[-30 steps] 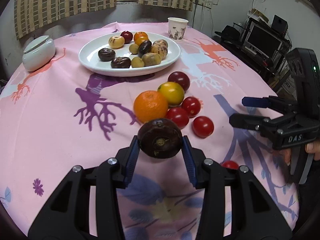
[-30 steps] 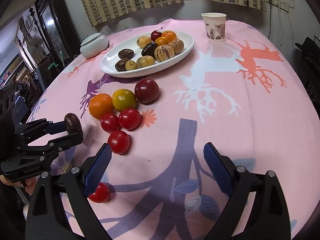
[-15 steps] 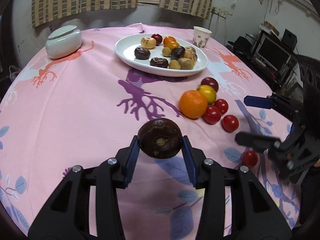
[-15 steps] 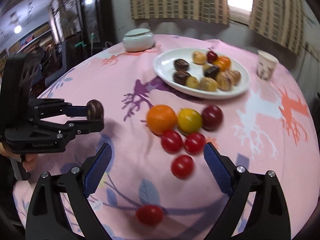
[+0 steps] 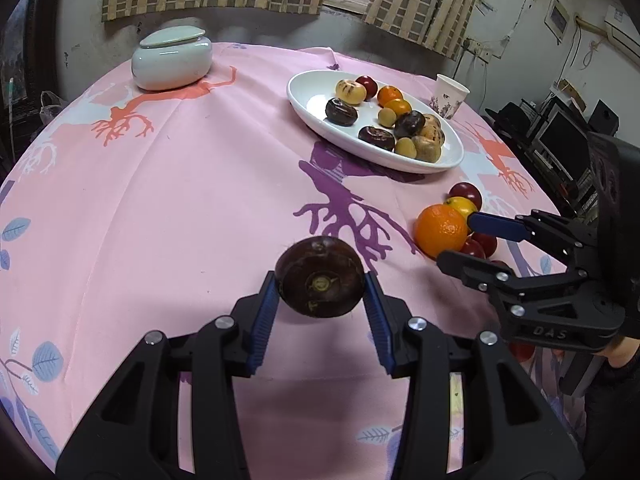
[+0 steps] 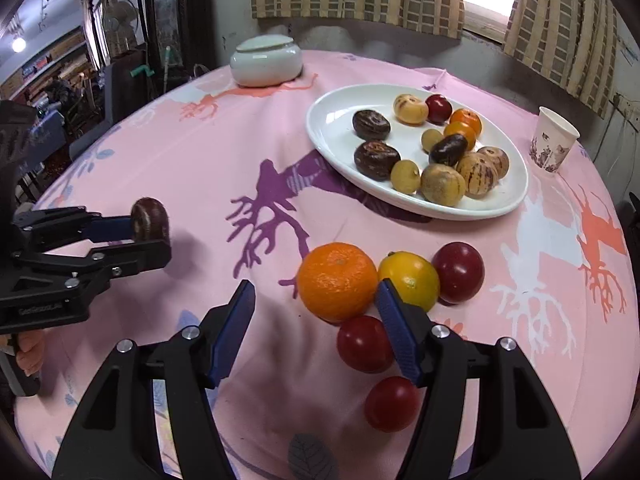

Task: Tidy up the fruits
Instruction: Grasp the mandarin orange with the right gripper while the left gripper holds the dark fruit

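My left gripper point(image 5: 320, 312) is shut on a dark brown round fruit point(image 5: 320, 276), held above the pink tablecloth; it also shows in the right wrist view point(image 6: 150, 220). My right gripper point(image 6: 314, 320) is open and empty, its jaws just in front of an orange point(image 6: 338, 280), with a yellow fruit point(image 6: 412, 278), a dark red plum point(image 6: 458, 272) and red tomatoes point(image 6: 362, 342) beside it. A white oval plate point(image 6: 336, 128) at the back holds several mixed fruits. In the left wrist view the right gripper point(image 5: 464, 240) hovers by the orange point(image 5: 440, 230).
A pale lidded ceramic jar point(image 5: 172, 58) stands at the back left. A paper cup point(image 6: 554, 144) stands right of the plate. The round table point(image 5: 180, 200) drops off at its edges; shelves and electronics surround it.
My left gripper has carried the brown fruit leftward, away from the loose fruit pile. My right gripper has moved left and forward, closing in on the orange, its jaws narrower than before.
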